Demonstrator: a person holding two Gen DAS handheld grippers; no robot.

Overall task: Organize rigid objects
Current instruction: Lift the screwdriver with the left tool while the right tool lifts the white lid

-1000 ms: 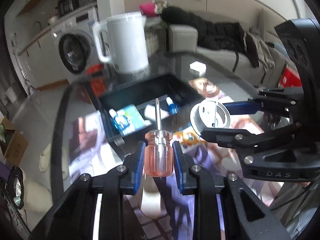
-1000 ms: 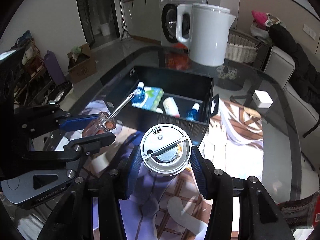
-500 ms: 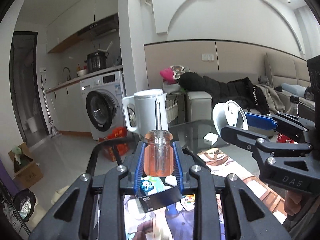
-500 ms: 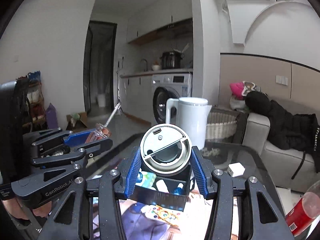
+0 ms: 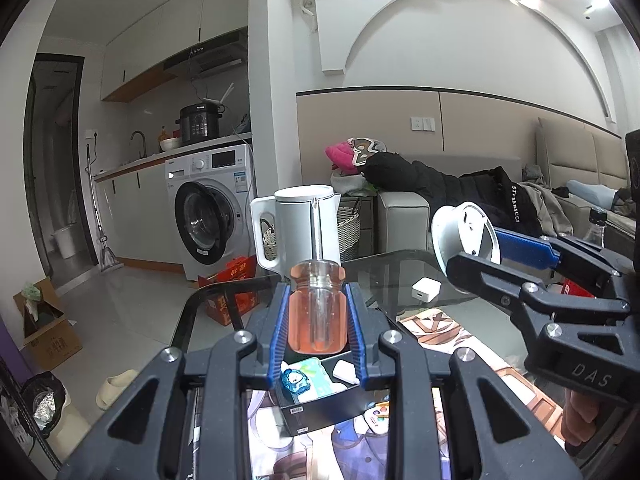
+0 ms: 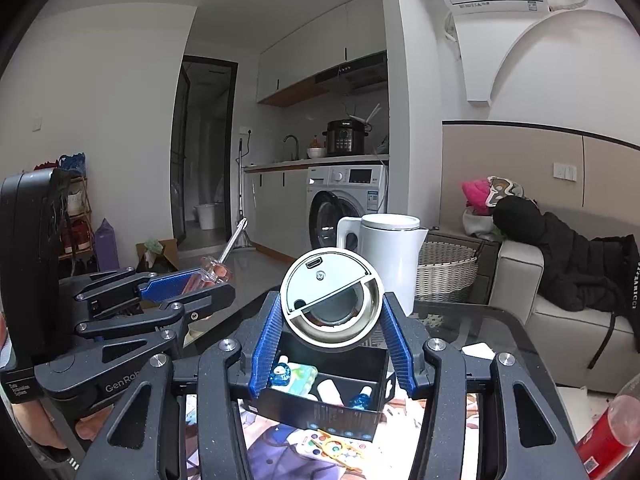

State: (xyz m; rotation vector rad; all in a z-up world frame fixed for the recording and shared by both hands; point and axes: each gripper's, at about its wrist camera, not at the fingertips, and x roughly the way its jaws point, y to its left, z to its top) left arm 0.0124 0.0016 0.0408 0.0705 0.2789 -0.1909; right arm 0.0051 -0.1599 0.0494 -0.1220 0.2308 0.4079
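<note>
My left claw (image 5: 318,320) pinching screwdriver (image 5: 317,312): clear orange stubby handle between blue pads, steel shaft pointing ahead. My right claw (image 6: 331,330) clamped on round white lid (image 6: 331,304), grey inner face toward camera. Below both claws: black box (image 6: 340,408) on worktop (image 5: 460,332), holding blue-capped bottles.

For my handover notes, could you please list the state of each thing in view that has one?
Left gripper: shut on the screwdriver, shaft pointing away.
Right gripper: shut on the round lid.
Black box: open, bottles inside.
Washing machine: door closed.
Kettle: lid on, upright.
</note>
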